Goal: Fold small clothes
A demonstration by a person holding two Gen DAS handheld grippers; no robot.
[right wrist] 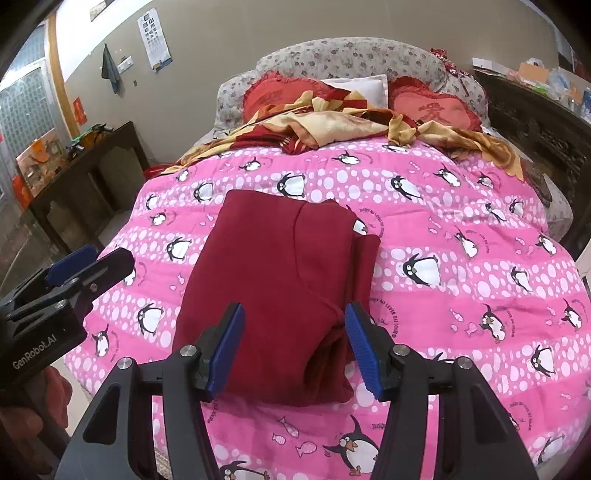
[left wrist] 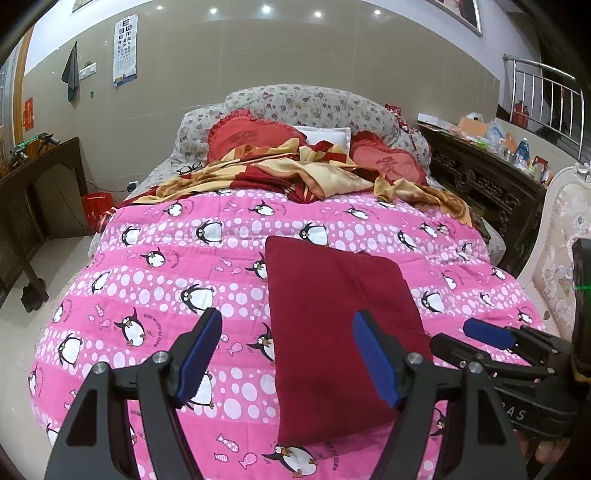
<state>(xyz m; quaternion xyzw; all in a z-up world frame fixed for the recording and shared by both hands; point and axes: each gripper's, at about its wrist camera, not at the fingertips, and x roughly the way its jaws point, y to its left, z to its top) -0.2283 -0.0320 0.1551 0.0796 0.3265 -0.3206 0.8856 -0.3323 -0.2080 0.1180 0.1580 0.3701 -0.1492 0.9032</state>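
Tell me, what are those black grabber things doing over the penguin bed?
A person holds a grabber in each hand to fold small clothes. A dark red garment lies folded into a neat rectangle on the pink penguin quilt. The left gripper and the right gripper hover above its near end, fingers apart, holding nothing.

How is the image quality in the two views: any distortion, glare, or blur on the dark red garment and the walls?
Left wrist view: strong fisheye bending, dark vignette corners, ceiling lights reflect as bright spots; the dark red garment is sharp but shows little fold detail. Right wrist view: same curving, the garment's folds read clearly, the window at left looks dim and soft.
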